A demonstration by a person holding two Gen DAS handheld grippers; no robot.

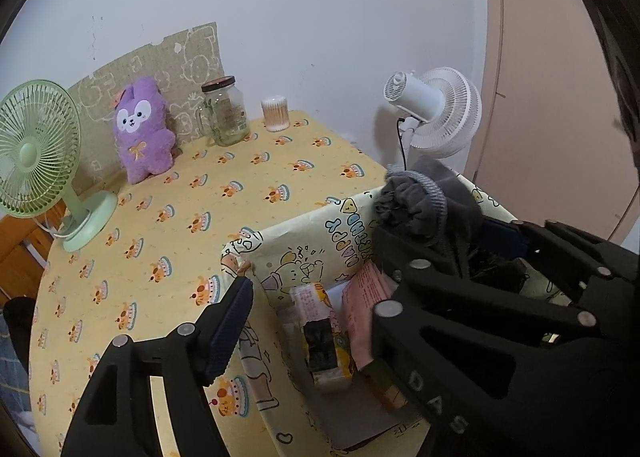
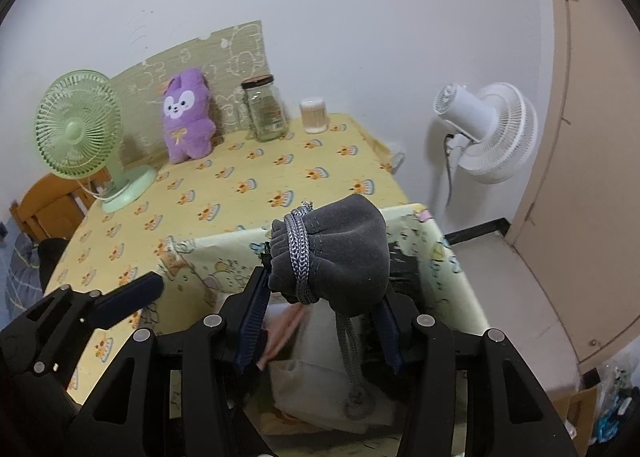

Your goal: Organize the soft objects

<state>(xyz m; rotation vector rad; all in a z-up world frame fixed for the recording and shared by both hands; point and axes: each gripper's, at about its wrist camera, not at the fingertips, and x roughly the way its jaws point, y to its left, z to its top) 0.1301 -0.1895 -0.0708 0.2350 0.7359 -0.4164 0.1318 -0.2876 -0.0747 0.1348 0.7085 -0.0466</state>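
Note:
My right gripper is shut on a grey velvet drawstring pouch and holds it just above the open cartoon-print storage box. The pouch's grey cord hangs down into the box. In the left wrist view the pouch shows over the box, held by the right gripper's black fingers. My left gripper is open and empty, its jaws spread wide astride the box's near wall. A purple plush bunny leans against the wall at the table's back, also in the right wrist view.
Inside the box lie a pink packet and a yellow packet. On the yellow tablecloth stand a green fan, a glass jar and a cotton-swab tub. A white fan stands beyond the table's right edge.

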